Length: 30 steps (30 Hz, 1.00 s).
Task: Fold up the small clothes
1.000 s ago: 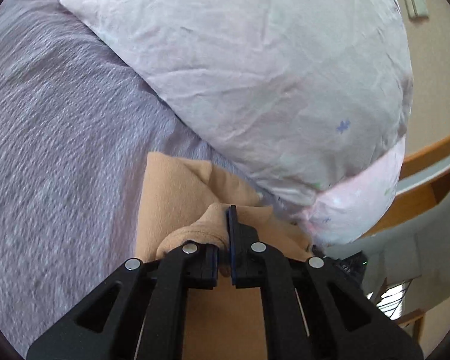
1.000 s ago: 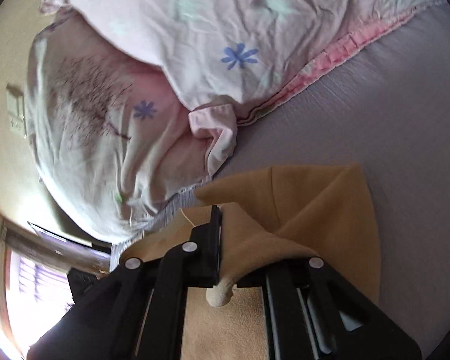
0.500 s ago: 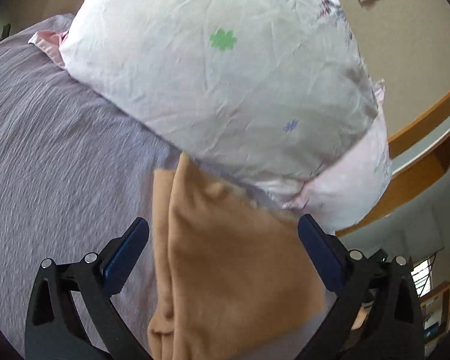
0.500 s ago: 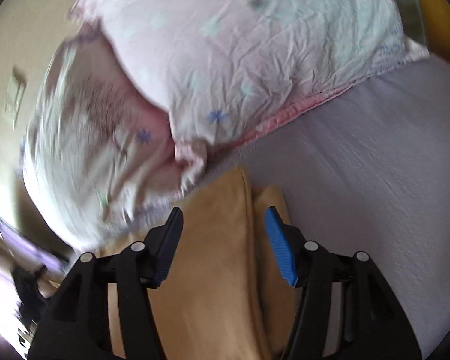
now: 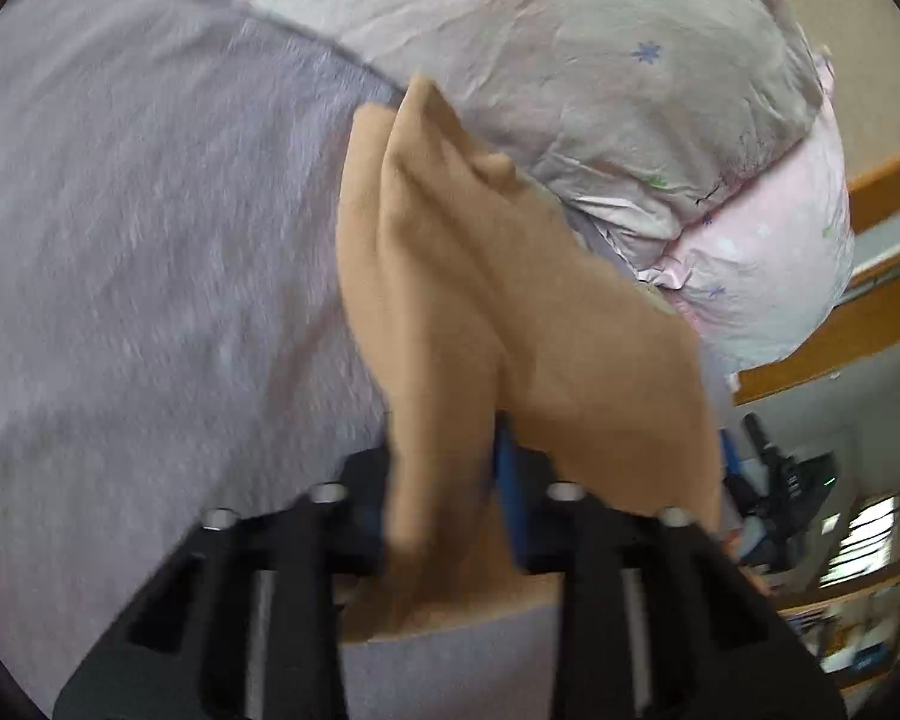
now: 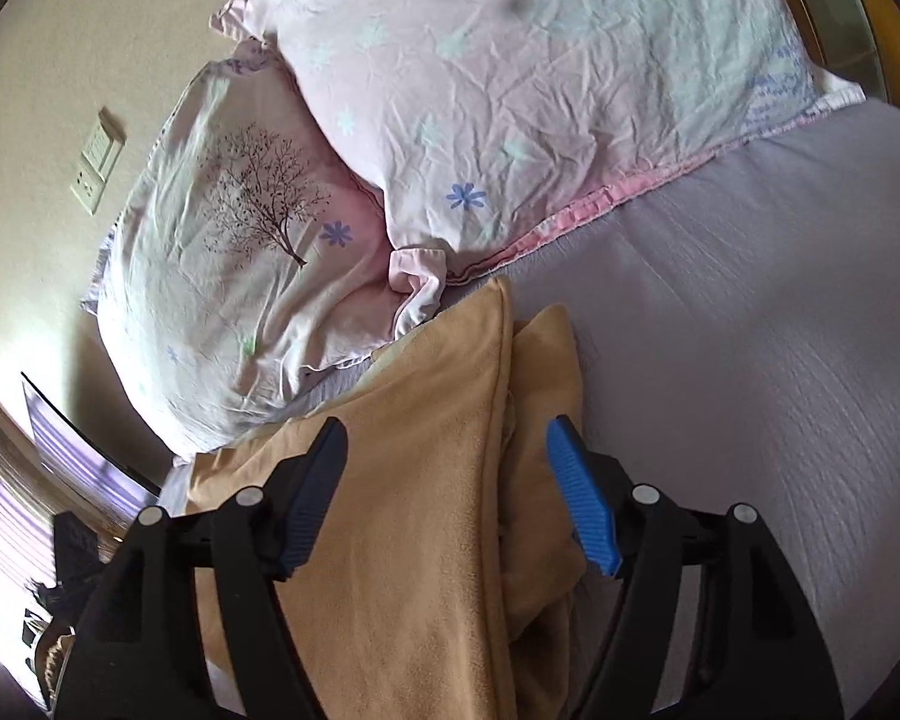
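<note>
One gripper changed: your left gripper now pinches the tan cloth again, while your right gripper stays open, so folding continues.

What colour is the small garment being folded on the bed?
Plain tan, no pattern; the garment shows best in the right wrist view.

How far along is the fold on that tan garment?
One fold looks done: the tan garment lies doubled lengthwise on the grey bedsheet. In hand: the left gripper pinches its edge; the right gripper hangs open over it. Left: probably another fold and flattening.
</note>
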### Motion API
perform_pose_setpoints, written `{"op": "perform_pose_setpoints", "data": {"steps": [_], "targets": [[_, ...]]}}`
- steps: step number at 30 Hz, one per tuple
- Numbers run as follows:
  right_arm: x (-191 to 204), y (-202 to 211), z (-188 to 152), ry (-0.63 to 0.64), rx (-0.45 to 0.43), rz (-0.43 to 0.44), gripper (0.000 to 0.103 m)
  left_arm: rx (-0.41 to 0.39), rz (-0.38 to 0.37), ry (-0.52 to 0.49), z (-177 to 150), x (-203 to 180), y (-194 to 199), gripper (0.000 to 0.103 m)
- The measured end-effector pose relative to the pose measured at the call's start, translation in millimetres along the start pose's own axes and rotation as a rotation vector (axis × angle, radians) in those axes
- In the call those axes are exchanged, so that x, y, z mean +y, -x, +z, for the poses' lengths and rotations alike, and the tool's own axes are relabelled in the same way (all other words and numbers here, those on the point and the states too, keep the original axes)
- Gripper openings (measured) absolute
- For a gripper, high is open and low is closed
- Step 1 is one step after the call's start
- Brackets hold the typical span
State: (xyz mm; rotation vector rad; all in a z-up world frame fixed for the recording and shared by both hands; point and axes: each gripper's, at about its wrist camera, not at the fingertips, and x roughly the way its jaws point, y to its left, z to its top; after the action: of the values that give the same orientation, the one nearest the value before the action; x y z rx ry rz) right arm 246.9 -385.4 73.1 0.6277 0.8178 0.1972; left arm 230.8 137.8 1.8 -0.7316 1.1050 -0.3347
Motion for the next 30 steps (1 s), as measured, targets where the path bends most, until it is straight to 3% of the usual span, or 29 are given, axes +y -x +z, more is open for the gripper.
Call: {"op": "perform_pose_setpoints", "data": {"steps": [5, 9, 14, 16, 17, 19, 20, 22, 23, 24, 26, 28, 30], "targets": [[-15.8, 16.4, 3.0, -0.098, -0.075, 0.053, 0.071, -0.048, -0.120, -0.008, 5.2, -22.7, 17.6, 0.019], [-27.1, 27.6, 6.5, -0.156, -0.139, 0.055, 0.071, -0.058, -0.227, -0.136, 5.4, -101.4, 18.6, 0.018], [-41.5, 41.7, 11.2, -0.163, -0.202, -0.017, 0.071, 0.084, -0.344, -0.327, -26.6, -220.2, -59.4, 0.019], [-49.5, 44.3, 11.4, -0.189, -0.206, -0.041, 0.072, 0.198, -0.355, -0.376, -47.9, -253.6, -108.6, 0.023], [-53.4, 42.7, 10.7, -0.209, -0.192, -0.026, 0.072, 0.253, -0.348, -0.392, -56.1, -264.3, -127.7, 0.028], [-54.5, 39.3, 10.7, -0.212, -0.170, -0.031, 0.072, 0.322, -0.344, -0.406, -65.2, -274.4, -148.2, 0.028], [-53.3, 37.9, 10.7, -0.208, -0.162, -0.032, 0.072, 0.334, -0.386, -0.396, -65.0, -274.1, -147.9, 0.028], [-49.4, 36.3, 11.5, -0.191, -0.152, -0.019, 0.072, 0.292, -0.435, -0.398, -59.5, -266.8, -125.9, 0.041], [-47.3, 37.3, 11.7, -0.183, -0.151, -0.011, 0.072, 0.241, -0.431, -0.405, -55.0, -260.2, -108.6, 0.063], [-45.3, 40.2, 12.1, -0.177, -0.152, 0.008, 0.072, 0.166, -0.409, -0.406, -48.9, -249.4, -87.3, 0.076], [-41.3, 42.6, 14.3, -0.160, -0.120, 0.057, 0.072, 0.083, -0.320, -0.410, -39.2, -229.6, -61.3, 0.077], [-35.6, 30.5, 20.4, -0.150, 0.014, 0.078, 0.074, 0.053, -0.192, -0.412, -31.3, -209.6, -50.1, 0.077], [-33.2, 12.5, 23.8, -0.164, 0.162, 0.083, 0.074, 0.083, -0.087, -0.379, -22.0, -185.0, -54.9, 0.077]]}}
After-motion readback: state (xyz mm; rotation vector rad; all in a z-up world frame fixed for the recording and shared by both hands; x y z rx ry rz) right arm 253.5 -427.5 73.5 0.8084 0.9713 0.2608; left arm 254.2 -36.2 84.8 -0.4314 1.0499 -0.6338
